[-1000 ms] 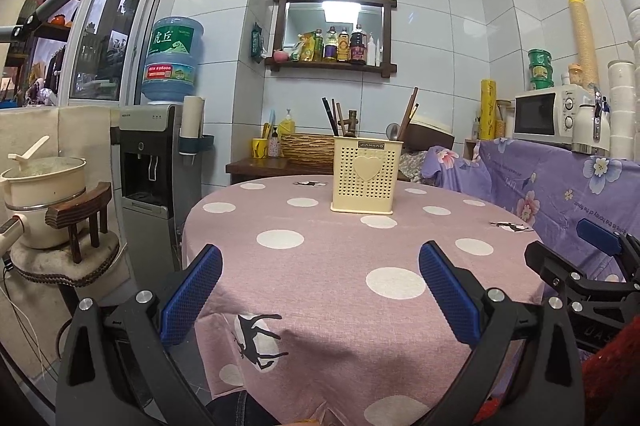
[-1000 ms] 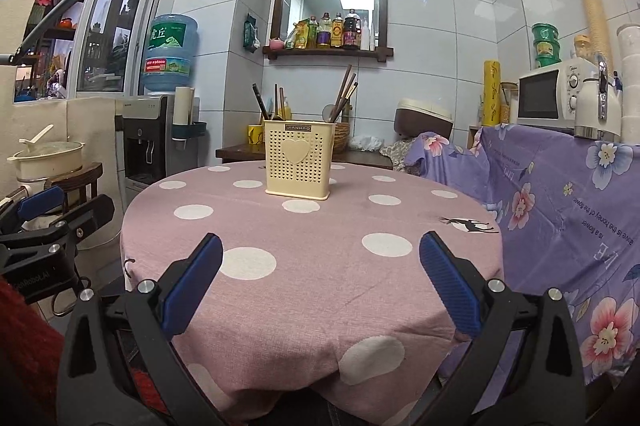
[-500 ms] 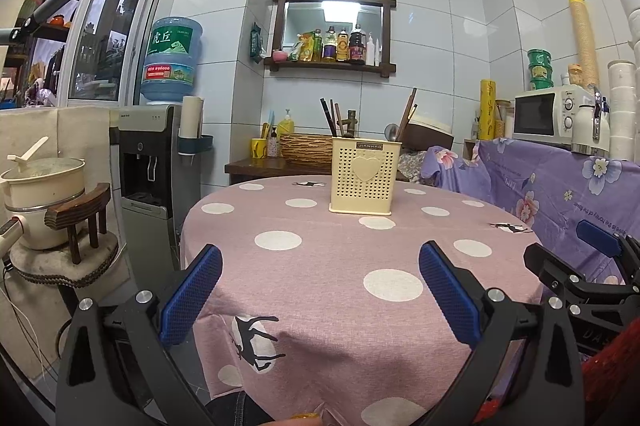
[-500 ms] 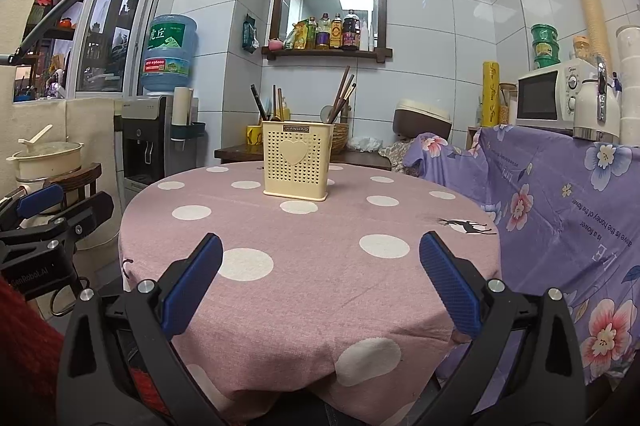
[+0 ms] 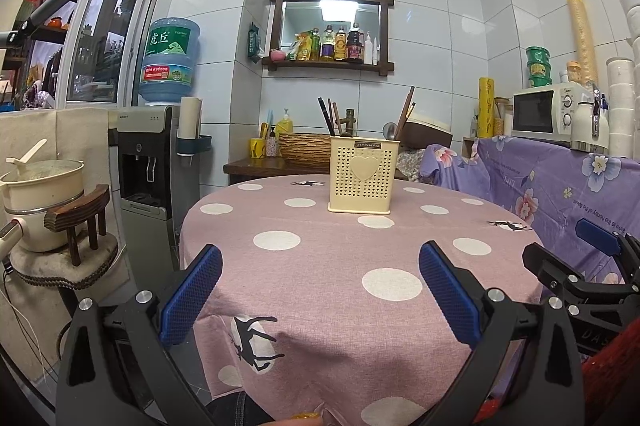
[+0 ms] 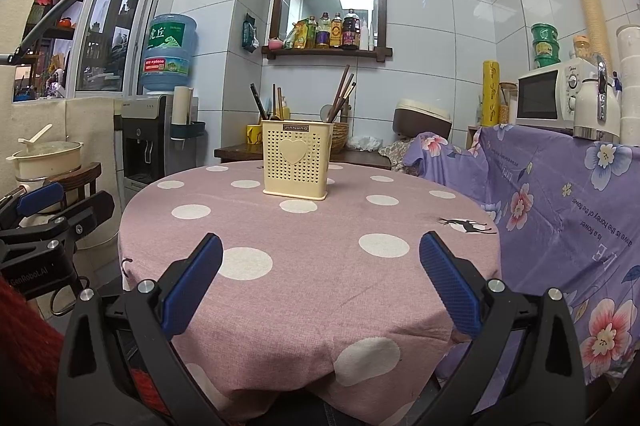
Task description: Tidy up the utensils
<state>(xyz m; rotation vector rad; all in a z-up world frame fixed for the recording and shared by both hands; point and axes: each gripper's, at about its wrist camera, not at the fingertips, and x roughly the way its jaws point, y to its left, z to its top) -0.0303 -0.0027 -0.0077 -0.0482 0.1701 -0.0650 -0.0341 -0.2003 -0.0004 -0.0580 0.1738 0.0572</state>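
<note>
A cream perforated utensil holder [image 5: 363,174] [image 6: 296,159] with a heart on its front stands upright on the far part of the round table [image 5: 344,266] [image 6: 312,250]. Chopsticks and a spoon [image 5: 390,129] [image 6: 326,111] stick out of its top. My left gripper [image 5: 320,294] hangs open at the table's near edge, well short of the holder, nothing between its blue pads. My right gripper [image 6: 320,286] is open too, also at the near edge and holding nothing. Each gripper shows at the side of the other's view.
The table wears a pink cloth with white dots. A water dispenser [image 5: 156,161] and a pot on a stool [image 5: 42,193] stand to the left. A purple flowered cloth [image 6: 560,193] covers a counter with a microwave [image 6: 552,97] on the right.
Both grippers have drawn back and lifted slightly from the table, so the holder looks a little farther and lower. Both stay open.
</note>
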